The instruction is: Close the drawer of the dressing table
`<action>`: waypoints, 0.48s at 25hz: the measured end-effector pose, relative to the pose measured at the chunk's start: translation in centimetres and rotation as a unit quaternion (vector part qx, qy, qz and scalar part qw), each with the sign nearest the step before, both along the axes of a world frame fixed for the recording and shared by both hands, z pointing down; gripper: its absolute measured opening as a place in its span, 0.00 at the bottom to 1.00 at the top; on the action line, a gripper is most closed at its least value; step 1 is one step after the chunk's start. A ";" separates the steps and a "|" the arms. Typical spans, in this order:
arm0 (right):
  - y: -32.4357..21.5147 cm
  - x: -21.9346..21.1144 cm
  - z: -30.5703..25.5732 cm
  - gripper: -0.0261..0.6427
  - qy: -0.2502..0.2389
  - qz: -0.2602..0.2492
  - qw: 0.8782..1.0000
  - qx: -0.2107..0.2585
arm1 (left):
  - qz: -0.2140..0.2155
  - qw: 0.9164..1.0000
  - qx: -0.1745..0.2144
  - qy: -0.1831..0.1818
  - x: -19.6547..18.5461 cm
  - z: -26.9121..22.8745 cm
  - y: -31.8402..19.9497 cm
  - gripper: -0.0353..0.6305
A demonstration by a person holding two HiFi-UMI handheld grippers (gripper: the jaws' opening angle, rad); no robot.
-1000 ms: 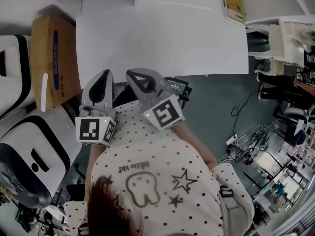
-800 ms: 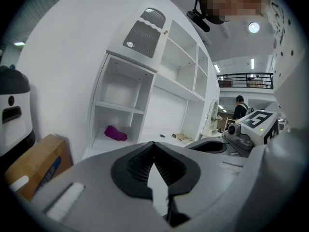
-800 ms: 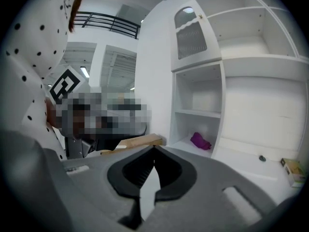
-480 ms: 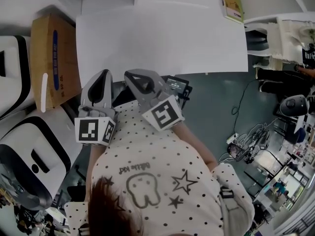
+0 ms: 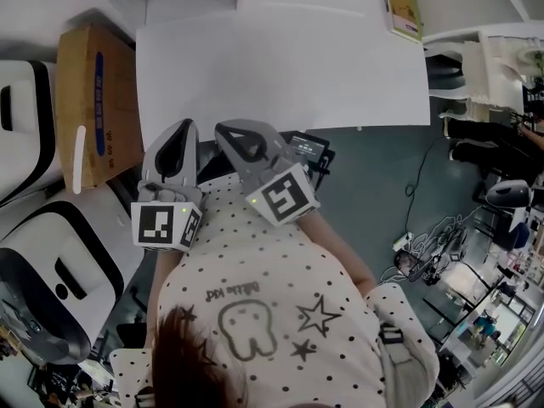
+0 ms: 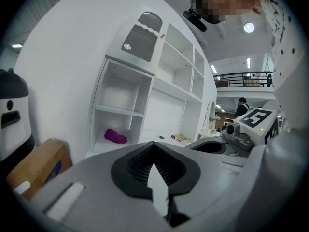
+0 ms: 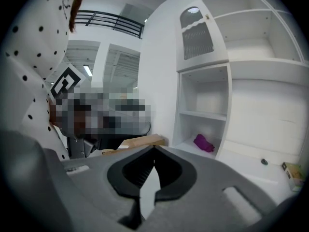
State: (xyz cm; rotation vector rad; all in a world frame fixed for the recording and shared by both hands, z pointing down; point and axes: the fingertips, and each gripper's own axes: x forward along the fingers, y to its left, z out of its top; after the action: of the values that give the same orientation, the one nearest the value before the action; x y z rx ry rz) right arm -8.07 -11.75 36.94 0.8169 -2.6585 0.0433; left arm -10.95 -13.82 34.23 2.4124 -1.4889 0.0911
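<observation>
One left tool (image 5: 182, 126), one right tool (image 5: 224, 129), closed

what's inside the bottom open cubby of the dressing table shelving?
A crumpled purple item lies on the floor of the bottom cubby, near the back. Nothing else shows there; the left gripper covers the cubby's front edge.

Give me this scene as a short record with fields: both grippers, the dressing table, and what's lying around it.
Left gripper: jaws shut, empty, near the table's front edge
Right gripper: jaws shut, empty, beside the left one
Dressing table: white, top mostly bare
Drawer: not visible
Purple cloth: bottom of the left shelf compartment
Cardboard box: beside the table's left end
Book: far right corner of the top
</observation>
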 end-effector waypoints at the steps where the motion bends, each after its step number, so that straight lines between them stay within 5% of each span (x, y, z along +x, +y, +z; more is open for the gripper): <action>1: -0.1 0.0 0.0 0.04 0.001 0.002 1.000 0.001 | 0.001 1.000 0.001 0.000 0.0 0.0 -0.1 0.05; 12: -0.2 0.4 0.3 0.04 0.009 0.012 1.000 0.006 | 0.002 1.000 -0.007 0.007 -0.1 1.2 -0.3 0.05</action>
State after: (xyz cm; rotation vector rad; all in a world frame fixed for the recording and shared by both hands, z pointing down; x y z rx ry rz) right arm -7.67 -11.94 37.23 0.8485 -2.6344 0.0272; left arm -11.03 -14.12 35.45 2.4011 -1.4730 0.0853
